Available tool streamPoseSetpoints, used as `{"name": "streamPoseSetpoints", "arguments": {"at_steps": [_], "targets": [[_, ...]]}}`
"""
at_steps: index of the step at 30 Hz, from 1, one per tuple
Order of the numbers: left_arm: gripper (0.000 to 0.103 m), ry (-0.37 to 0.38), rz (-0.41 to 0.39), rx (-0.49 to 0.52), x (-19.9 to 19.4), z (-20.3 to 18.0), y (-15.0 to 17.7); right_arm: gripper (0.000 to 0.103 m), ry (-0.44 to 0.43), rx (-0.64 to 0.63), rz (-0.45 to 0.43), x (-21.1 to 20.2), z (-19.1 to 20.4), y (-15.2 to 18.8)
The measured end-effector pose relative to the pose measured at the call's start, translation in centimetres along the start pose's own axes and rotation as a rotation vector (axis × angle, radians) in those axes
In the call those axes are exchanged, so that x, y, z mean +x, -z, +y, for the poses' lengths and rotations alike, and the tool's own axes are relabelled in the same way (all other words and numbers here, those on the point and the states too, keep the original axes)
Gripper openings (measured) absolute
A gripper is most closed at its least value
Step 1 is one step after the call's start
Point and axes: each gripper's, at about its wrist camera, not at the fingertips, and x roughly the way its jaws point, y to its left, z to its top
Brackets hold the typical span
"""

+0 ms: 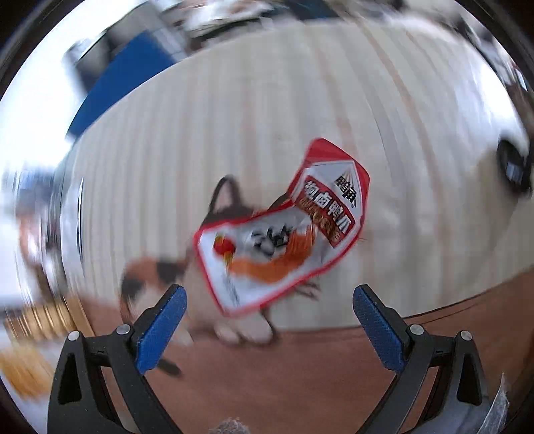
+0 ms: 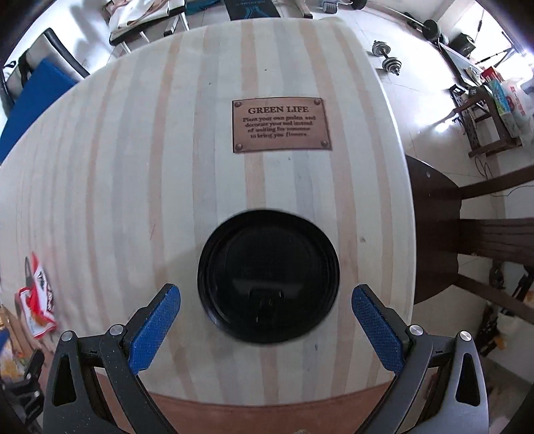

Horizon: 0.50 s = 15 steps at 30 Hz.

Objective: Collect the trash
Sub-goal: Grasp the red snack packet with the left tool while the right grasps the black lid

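Covering the bench (image 2: 133, 160) is a pale striped cloth bearing a brown "GREEN LIFE" label (image 2: 282, 125); dumbbells (image 2: 387, 56) lie on the tiled floor beyond. Only the right view shows a black lid (image 2: 268, 275) before the right tool (image 2: 267, 320), fingers apart. The left tool (image 1: 268, 320), also apart and empty, faces a red-and-white snack wrapper (image 1: 280, 230) near the bench's front edge, with a blurred calico cat (image 1: 150, 273) behind it.

A home is indicated, partly used as a gym. A striped cloth covers the counter (image 2: 133, 167); a dumbbell (image 2: 387, 56) and barbell (image 2: 427, 26) lie on the tiled floor (image 2: 417, 110), and a calico cat (image 1: 227, 207) is seen.
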Motion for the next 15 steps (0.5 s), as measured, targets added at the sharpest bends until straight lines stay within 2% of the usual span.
{"name": "streamPoseSetpoints", "arguments": {"at_steps": [4, 8, 12, 15], "targets": [[0.102, -0.02, 0.04, 0.22, 2.4, -1.5, -1.2, 0.103, -0.001, -0.002, 0.031, 1.4, 0.3, -1.2], [0.102, -0.015, 0.091, 0.353, 4.3, -2.4, -1.8, 0.103, -0.01, -0.008, 0.044, 2.6, 0.4, -1.7], [0.103, 0.032, 0.111, 0.401, 4.7, -2.5, -2.6, 0.103, -0.012, -0.003, 0.05, 3.7, -0.5, -2.2], [0.102, 0.086, 0.124, 0.393, 4.8, -2.0, -3.1, 0.103, -0.026, 0.015, 0.055, 4.3, -0.1, -2.0]]}}
